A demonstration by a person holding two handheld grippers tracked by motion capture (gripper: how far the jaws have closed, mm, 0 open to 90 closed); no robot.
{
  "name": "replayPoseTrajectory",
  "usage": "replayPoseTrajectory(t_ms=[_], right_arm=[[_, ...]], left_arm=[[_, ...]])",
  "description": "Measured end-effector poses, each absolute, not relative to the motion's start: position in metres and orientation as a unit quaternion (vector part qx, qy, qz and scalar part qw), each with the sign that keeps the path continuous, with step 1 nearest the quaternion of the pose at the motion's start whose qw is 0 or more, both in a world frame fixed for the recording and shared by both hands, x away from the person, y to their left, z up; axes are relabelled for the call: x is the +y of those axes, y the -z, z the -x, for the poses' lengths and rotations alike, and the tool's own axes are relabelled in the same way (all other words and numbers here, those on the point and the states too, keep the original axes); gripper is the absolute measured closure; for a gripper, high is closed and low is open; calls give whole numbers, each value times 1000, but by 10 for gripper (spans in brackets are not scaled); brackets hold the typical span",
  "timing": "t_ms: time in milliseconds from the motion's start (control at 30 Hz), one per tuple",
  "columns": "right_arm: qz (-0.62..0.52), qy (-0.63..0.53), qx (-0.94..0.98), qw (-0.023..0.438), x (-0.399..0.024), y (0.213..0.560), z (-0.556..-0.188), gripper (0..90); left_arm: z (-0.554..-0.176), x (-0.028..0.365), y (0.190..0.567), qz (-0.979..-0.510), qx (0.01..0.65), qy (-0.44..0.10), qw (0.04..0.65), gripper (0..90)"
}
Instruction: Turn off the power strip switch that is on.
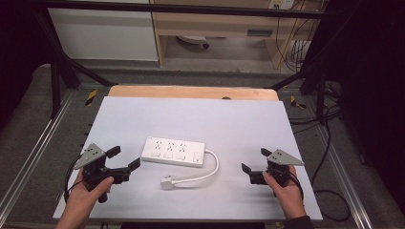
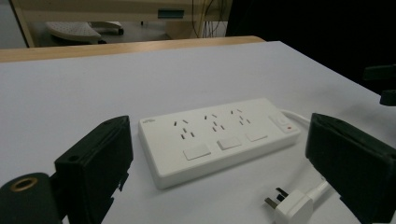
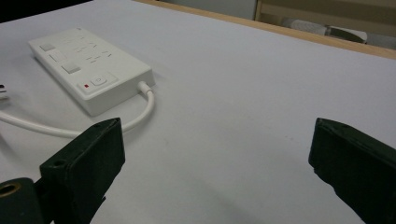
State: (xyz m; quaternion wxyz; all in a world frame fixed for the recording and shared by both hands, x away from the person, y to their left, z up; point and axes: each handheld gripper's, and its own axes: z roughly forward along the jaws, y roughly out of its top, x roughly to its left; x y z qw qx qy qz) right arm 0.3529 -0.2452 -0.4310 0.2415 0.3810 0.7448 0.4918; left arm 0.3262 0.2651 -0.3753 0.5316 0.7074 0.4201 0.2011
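1. Right, your left tool (image 1: 125, 159) sits at the near left of the counter (image 1: 239, 119), jaws spread wide with nothing between them, your left hand (image 1: 88, 193) wrapped round its handle.
2. Over on the near right, your right tool (image 1: 256, 160) matches it: jaws wide apart, empty, pointing inward, your right hand (image 1: 286, 188) behind it.
3. Between the two, the white power strip (image 1: 173, 151) lies flat on the counter, closer to your left tool but apart from it.
4. From the left gripper view you see three sockets in a row on the strip, each with a rocker switch (image 2: 196, 151) below it, and a main switch with a red dot (image 2: 283, 122) at the far end.
5. Its white cable (image 1: 210, 168) loops out of the right end and curls back towards you, ending in the plug (image 1: 167, 183), which lies on the counter just in front of the strip.
6. Both tools are clear of strip, cable and plug.
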Motion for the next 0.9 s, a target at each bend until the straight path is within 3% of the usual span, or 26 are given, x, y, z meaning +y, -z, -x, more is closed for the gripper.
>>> replayPoseTrajectory(t_ms=[900], right_arm=[[-386,-491,744,238,-245,431,-354,40]], left_arm=[[-353,234,360,-728,400,-188,525,65]])
